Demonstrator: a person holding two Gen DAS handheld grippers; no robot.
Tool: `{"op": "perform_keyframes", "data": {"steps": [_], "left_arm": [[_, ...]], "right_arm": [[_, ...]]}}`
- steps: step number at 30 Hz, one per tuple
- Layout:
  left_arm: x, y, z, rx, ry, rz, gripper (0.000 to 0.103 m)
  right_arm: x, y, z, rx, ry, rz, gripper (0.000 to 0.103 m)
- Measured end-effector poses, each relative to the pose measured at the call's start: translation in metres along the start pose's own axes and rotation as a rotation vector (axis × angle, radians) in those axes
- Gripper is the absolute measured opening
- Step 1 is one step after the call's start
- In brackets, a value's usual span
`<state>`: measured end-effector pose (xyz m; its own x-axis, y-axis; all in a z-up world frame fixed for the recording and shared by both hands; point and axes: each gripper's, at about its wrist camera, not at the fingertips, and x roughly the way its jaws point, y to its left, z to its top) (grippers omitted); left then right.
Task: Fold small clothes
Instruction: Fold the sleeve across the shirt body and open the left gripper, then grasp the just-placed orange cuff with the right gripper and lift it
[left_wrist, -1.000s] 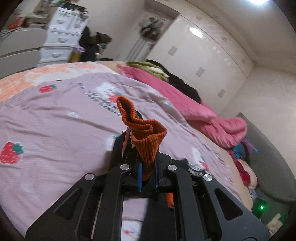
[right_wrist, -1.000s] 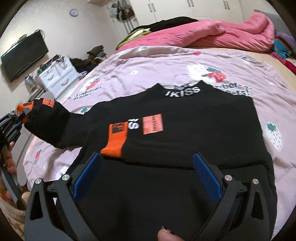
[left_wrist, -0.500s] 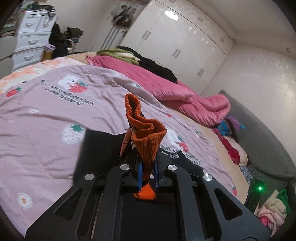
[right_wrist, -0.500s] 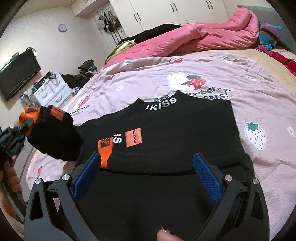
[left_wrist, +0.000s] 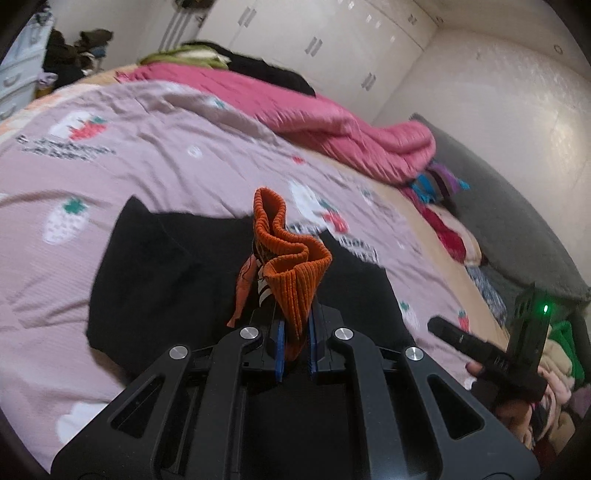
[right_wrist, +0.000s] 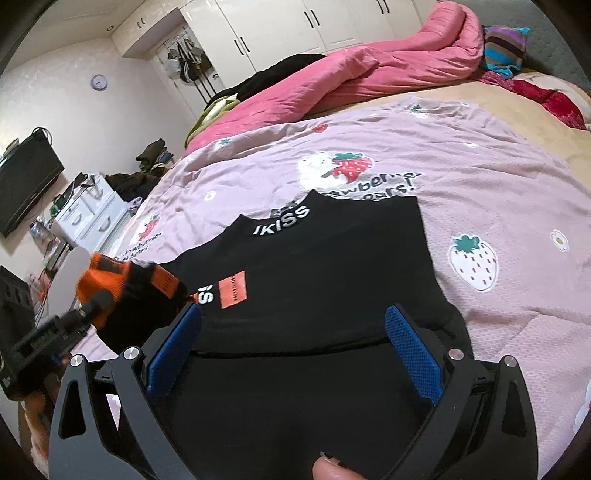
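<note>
A black sweater (right_wrist: 332, 266) with white "IKISS" lettering at the collar lies flat on the bed, one sleeve folded across its chest. My left gripper (left_wrist: 294, 347) is shut on the other sleeve's orange ribbed cuff (left_wrist: 291, 266), which stands up out of the jaws above the sweater's body (left_wrist: 147, 280). In the right wrist view that cuff (right_wrist: 107, 277) and the left gripper (right_wrist: 96, 301) hang over the sweater's left edge. My right gripper (right_wrist: 293, 343) hovers open above the sweater's lower part, with only flat cloth below its blue pads (right_wrist: 413, 354). It also shows at the right of the left wrist view (left_wrist: 465, 339).
The sweater rests on a lilac bedspread (right_wrist: 480, 206) printed with strawberries. A rumpled pink quilt (right_wrist: 369, 74) and other clothes lie along the far side. White drawers (right_wrist: 88, 218) and a wall TV (right_wrist: 26, 181) stand left; a grey padded surface (left_wrist: 517, 221) lies at the right.
My left gripper has carried the orange cuff inward from beside the bed over the sweater's body, dragging the black sleeve along. The right gripper stays open and has shifted slightly.
</note>
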<state>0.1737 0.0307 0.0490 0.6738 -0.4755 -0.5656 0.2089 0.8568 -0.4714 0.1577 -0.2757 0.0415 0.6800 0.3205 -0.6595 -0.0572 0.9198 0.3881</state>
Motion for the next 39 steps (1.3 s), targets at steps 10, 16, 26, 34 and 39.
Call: {"op": "perform_keyframes", "data": {"steps": [10,16,26,34,39], "left_arm": [[0.048,-0.021,-0.019,0.122,0.153,-0.033,0.003],[0.065,-0.022,-0.033,0.135,0.226,-0.068,0.006],[0.066,-0.023,-0.042,0.114,0.323,-0.157,0.053],[0.048,0.000,-0.013,0.154,0.241,0.012,0.086],[0.048,0.023,-0.004,0.101,0.237,0.088,0.094]], "right_arm": [[0.005,-0.016,-0.003,0.038,0.017,-0.028,0.099],[0.008,-0.016,-0.006,0.031,0.028,-0.045,0.099],[0.026,-0.022,-0.014,0.062,0.107,-0.009,0.099],[0.058,0.012,-0.040,-0.011,0.230,0.060,0.083],[0.075,0.029,-0.056,-0.025,0.250,0.052,0.070]]}}
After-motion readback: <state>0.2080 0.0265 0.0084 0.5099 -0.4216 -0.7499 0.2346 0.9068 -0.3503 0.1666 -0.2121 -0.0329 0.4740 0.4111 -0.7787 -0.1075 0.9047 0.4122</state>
